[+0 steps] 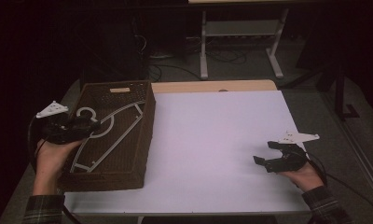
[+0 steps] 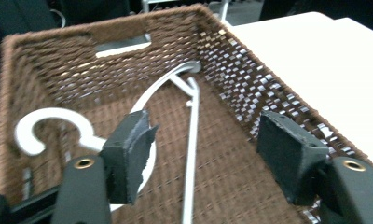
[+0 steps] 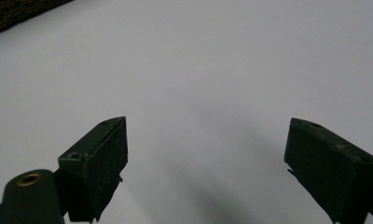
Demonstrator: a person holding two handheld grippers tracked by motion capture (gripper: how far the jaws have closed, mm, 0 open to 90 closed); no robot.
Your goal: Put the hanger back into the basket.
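- Hanger point(image 1: 111, 133), white, lies flat on the floor of the brown woven basket point(image 1: 147, 135), which stands at the left edge of the table point(image 1: 212, 140); hook end points toward the basket's left wall.
- Left gripper point(image 2: 203, 154) hangs over the basket's left rim just above the hanger's neck, jaws spread wide, nothing between them.
- Right gripper point(image 1: 267, 157) is near the table's right edge, well apart from the basket, jaws also spread, holding nothing.
- Judgement: hanger looks light, thin and stiff, smooth plastic, so likely slippery between the pads.
- Best hold, I judge: the neck just below the hook, or one sloping shoulder bar; the thin bottom bar may flex.
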